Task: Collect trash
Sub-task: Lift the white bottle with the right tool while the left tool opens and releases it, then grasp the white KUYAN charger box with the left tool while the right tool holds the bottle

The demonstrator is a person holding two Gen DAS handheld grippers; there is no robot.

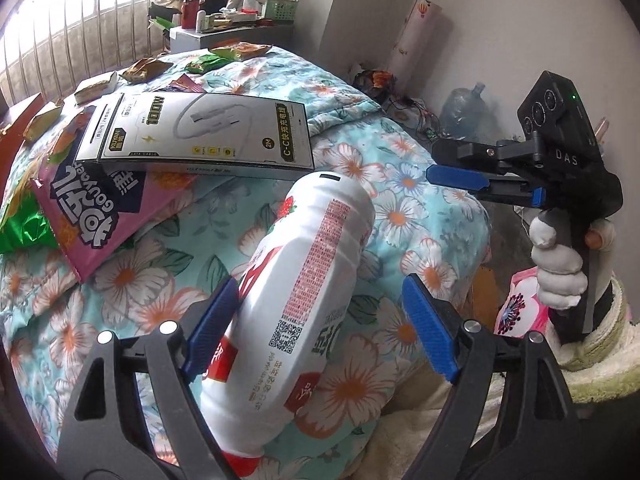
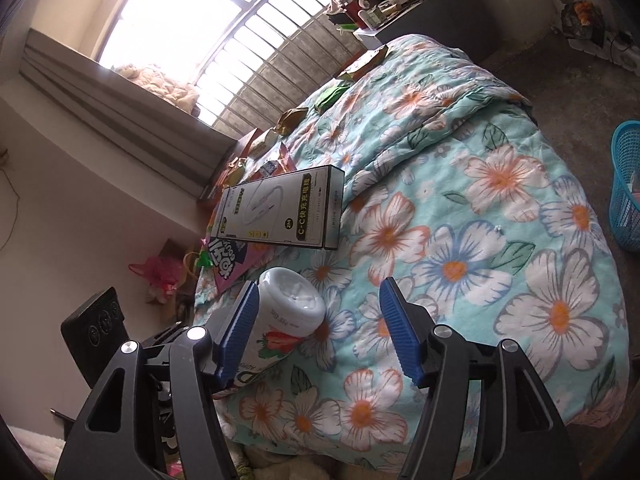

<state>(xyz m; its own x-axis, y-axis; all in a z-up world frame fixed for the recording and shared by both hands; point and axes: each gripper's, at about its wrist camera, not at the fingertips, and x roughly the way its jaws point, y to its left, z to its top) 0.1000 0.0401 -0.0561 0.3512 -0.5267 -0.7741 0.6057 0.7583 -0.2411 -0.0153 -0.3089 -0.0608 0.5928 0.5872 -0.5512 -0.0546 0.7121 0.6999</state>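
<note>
A white strawberry-drink bottle (image 1: 304,280) lies on the floral quilt (image 1: 420,208). My left gripper (image 1: 316,316) is open, its fingers on either side of the bottle; the left pad (image 1: 212,320) touches or nearly touches it, the right pad stands apart. The bottle also shows in the right wrist view (image 2: 288,316). My right gripper (image 2: 316,328) is open and empty above the quilt, just right of the bottle; it appears in the left wrist view (image 1: 452,164). A cable box (image 1: 200,132) rests on a pink snack bag (image 1: 100,216). Several snack wrappers (image 1: 144,70) lie further back.
A blue plastic basket (image 2: 628,184) stands on the floor right of the bed. A cluttered shelf (image 1: 224,24) sits past the bed's far end under a barred window (image 2: 248,40). A water jug (image 1: 464,108) and cables lie by the wall.
</note>
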